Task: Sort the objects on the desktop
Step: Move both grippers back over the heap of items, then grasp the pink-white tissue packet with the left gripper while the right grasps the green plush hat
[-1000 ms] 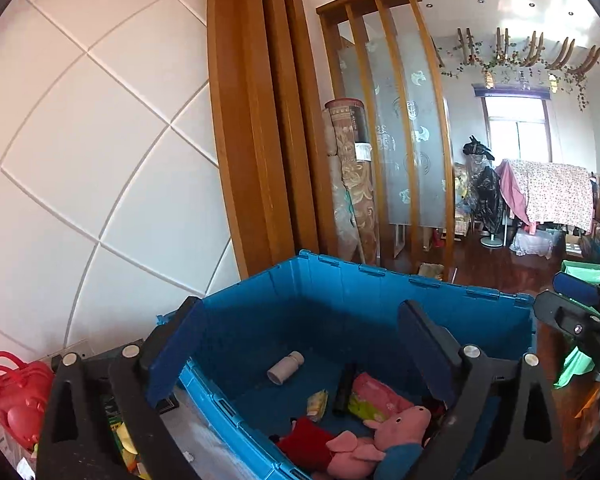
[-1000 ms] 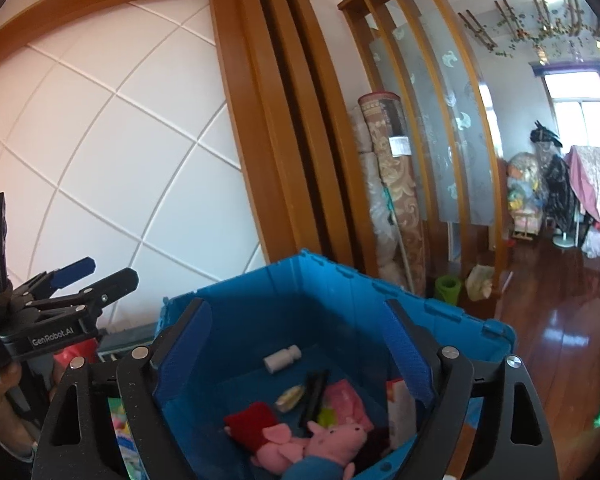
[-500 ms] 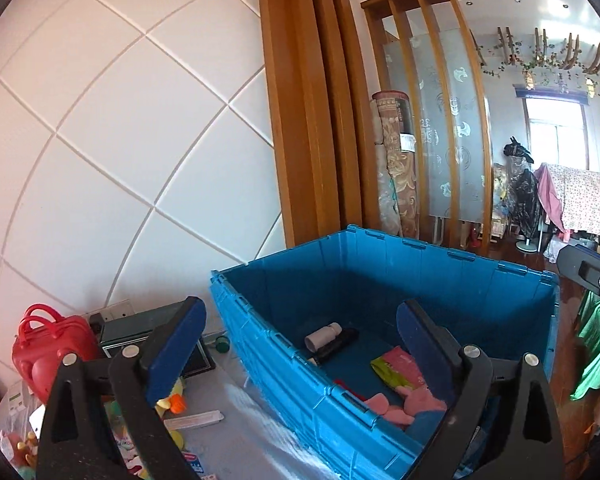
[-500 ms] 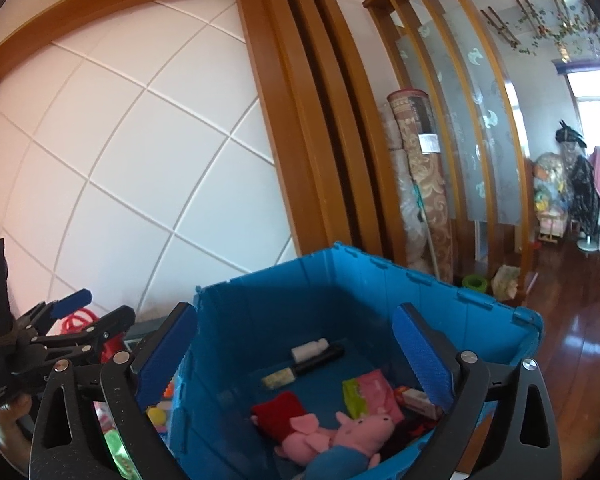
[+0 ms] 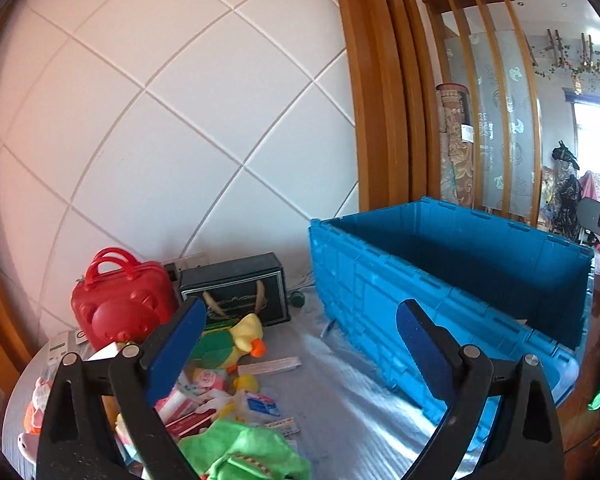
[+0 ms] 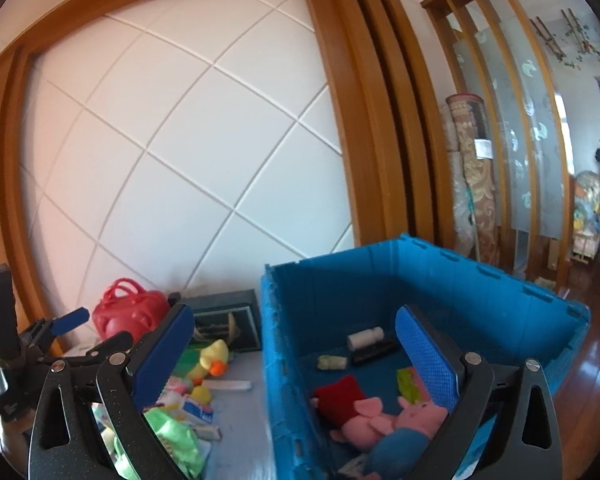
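Only the right wrist view looks down into the blue crate [image 6: 440,280]: on its floor lie a pink pig plush [image 6: 384,420], a red cloth piece [image 6: 338,394], a white bottle [image 6: 366,337], a dark tube [image 6: 374,352] and a green-and-pink packet [image 6: 406,382]. The left wrist view meets the crate's [image 5: 380,320] outer wall and shows none of that, but it gives more of the pile at lower left.

The left gripper [image 5: 296,352] has its jaws wide apart and empty; a yellow duck toy [image 5: 242,336] sits just inside the left jaw, with a green plush [image 5: 244,454] lower down.

The right gripper [image 6: 296,354] is also spread wide with nothing held, straddling the crate's near wall.

A red handbag [image 5: 120,304] and a dark box [image 5: 236,292] stand on the surface [image 5: 340,408] at the wall.
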A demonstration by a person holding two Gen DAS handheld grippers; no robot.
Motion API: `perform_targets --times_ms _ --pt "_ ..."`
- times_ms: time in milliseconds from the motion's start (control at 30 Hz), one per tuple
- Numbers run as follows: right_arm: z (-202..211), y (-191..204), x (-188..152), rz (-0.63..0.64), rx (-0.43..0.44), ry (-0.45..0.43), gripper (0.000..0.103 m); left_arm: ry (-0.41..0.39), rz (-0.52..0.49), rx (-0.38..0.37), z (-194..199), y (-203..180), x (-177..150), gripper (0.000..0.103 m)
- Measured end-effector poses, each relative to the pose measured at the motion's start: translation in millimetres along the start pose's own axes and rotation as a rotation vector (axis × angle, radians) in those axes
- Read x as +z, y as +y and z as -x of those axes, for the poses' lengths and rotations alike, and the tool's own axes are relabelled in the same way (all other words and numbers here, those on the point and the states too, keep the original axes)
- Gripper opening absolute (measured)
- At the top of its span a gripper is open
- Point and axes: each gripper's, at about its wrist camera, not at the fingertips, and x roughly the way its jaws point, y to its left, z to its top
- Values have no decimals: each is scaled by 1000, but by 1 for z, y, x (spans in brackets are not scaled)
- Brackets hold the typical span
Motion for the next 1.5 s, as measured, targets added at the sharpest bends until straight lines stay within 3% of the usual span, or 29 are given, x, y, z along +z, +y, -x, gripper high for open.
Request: perform_targets --times_ms 267,467,567,667,1033,1167,1300,1433,1500 --pt "-26 94 -27 26 116 82 103 127 8 160 16 115 -64 98" --pt "-39 163 -44 64 169 108 103 282 48 152 6 183 -129 98" --pt "-50 185 -54 69 186 119 103 341 52 160 -6 198 -153 98" --pt "-65 198 -68 78 201 169 103 390 108 119 -24 209 -167 98" --pt "-127 201 -76 119 293 230 103 484 347 127 -90 236 -188 97" --pt "-160 203 -104 190 341 352 103 526 394 128 -110 236 -202 97" --pt "-186 203 -168 264 391 547 103 595 478 140 -132 246 -220 97" --pt "-210 203 -237 303 390 734 103 655 530 79 -147 252 -243 65" --pt "-221 201 -262 299 378 789 103 664 526 64 -149 250 -249 58"
